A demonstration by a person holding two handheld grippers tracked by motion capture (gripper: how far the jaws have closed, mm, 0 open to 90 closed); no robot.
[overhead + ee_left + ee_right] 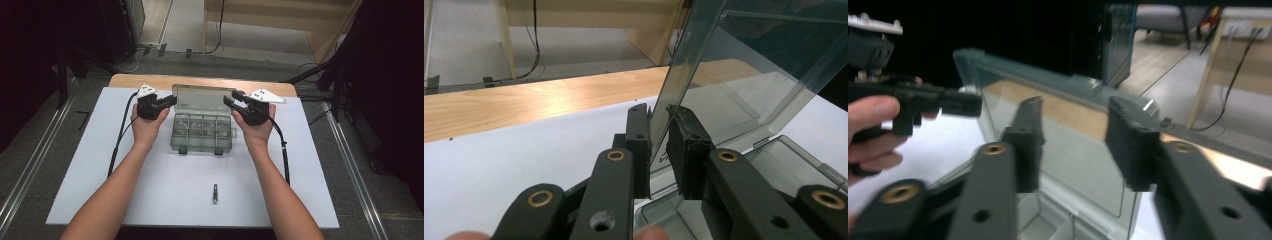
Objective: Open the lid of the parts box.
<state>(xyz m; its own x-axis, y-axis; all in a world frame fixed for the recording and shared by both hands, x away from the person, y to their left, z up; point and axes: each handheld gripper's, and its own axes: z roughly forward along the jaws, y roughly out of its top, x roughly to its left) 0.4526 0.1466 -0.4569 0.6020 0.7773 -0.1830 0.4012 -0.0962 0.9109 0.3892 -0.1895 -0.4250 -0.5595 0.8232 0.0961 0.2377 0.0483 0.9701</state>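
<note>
Centrally, the upright lid (pixel 202 97) runs left-right; left tongs (pixel 659 145) pinch its edge, right tongs (pixel 1075 145) seemingly open (blurred), straddling it.

So the table (pixel 150 80) has a light wood top, and nearly all of it is covered by a white sheet (pixel 100 165), with just a strip of wood showing at the far edge, 12 o'clock side. Sitting right on the sheet a bit past the middle, toward 12, is a clear plastic compartment box (pixel 202 132) with its lid (pixel 200 97) standing up. Down toward 6 o'clock, well apart from the box, lies a small metal thing (pixel 215 193), too tiny to tell what it is.
</note>
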